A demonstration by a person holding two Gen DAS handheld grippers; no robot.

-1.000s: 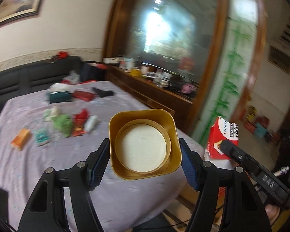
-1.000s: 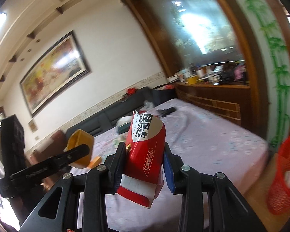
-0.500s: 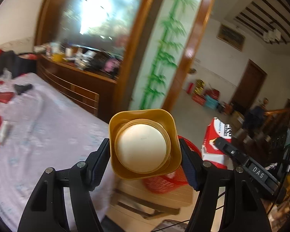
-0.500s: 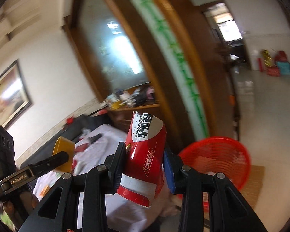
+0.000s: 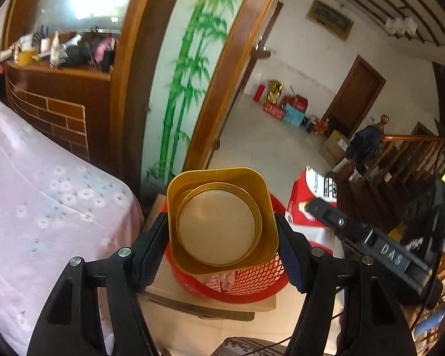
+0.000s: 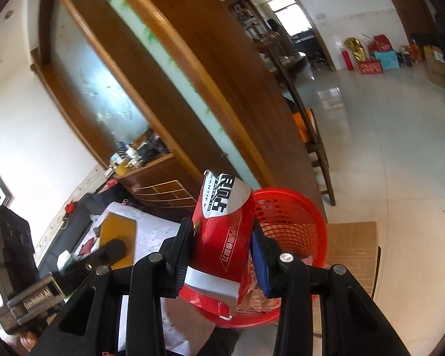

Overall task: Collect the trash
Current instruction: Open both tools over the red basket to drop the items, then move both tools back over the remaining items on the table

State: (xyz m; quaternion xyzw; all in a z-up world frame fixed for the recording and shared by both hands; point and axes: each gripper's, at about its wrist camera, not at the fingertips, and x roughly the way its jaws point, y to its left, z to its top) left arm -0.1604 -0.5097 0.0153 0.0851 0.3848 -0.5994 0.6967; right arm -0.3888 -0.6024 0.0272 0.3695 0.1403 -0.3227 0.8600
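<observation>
A gold square tin (image 5: 219, 231), its round bottom toward the camera, is clamped in my left gripper (image 5: 221, 222), which is shut on its sides. It hangs over the near rim of a red mesh basket (image 5: 252, 281) that has some wrappers inside. My right gripper (image 6: 222, 237) is shut on a red carton (image 6: 222, 225) with white and silver patches, held just in front of the same basket (image 6: 293, 216). The left wrist view shows the carton (image 5: 308, 204) to the right of the tin. In the right wrist view the tin (image 6: 118, 231) sits off to the left.
The basket stands on a flat cardboard sheet (image 6: 353, 246) on the tiled floor, beside a bed with a lilac cover (image 5: 44, 207). A wooden cabinet (image 5: 59, 95) and a bamboo-painted partition rise behind. A wooden chair (image 6: 317, 148) stands past the basket; a stair railing (image 5: 415, 154) is on the right.
Both grippers have swung away from the bed and sunk toward the red basket, carrying the tin and the carton. The basket now fills the space right behind both items.
</observation>
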